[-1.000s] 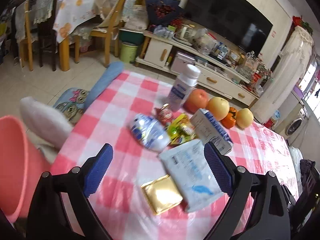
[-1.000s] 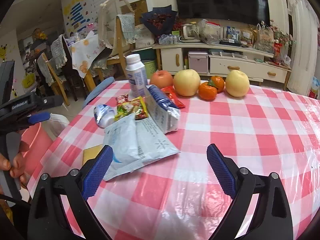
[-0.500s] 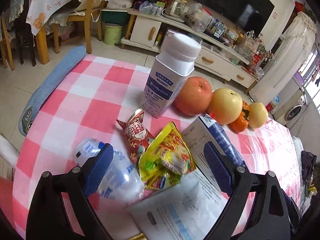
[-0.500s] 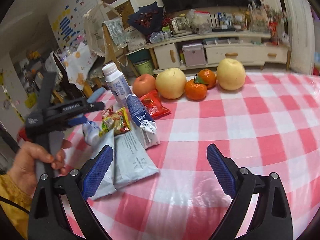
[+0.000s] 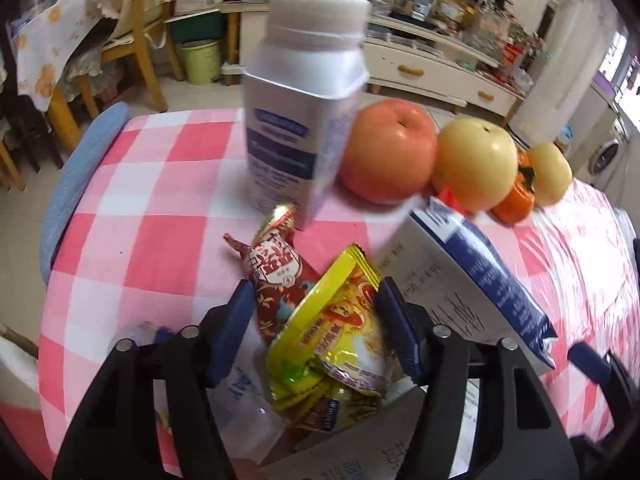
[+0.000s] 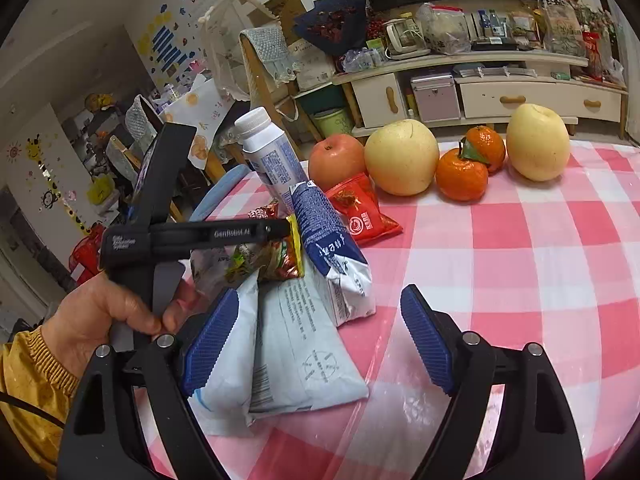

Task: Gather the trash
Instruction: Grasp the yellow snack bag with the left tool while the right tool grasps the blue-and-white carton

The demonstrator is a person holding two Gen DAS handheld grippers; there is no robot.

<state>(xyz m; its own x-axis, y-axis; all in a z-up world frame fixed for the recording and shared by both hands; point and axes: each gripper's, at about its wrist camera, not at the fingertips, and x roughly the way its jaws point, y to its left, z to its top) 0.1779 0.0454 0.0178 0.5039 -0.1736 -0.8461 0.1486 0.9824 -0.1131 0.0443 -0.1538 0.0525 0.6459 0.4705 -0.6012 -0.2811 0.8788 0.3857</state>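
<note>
Left wrist view: our left gripper [image 5: 314,322] is closing, its pads either side of the yellow wrapper [image 5: 340,320] on the desk [image 5: 160,248].
Wrapper axis: we see it running away from us.
Right gripper [image 6: 320,344]: closing, nothing pinched; white packet [image 6: 304,360] beside its left pad.

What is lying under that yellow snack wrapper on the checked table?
The yellow snack wrapper overlaps a dark red wrapper and a crumpled clear plastic bottle. Whatever lies beneath its middle is covered.
</note>
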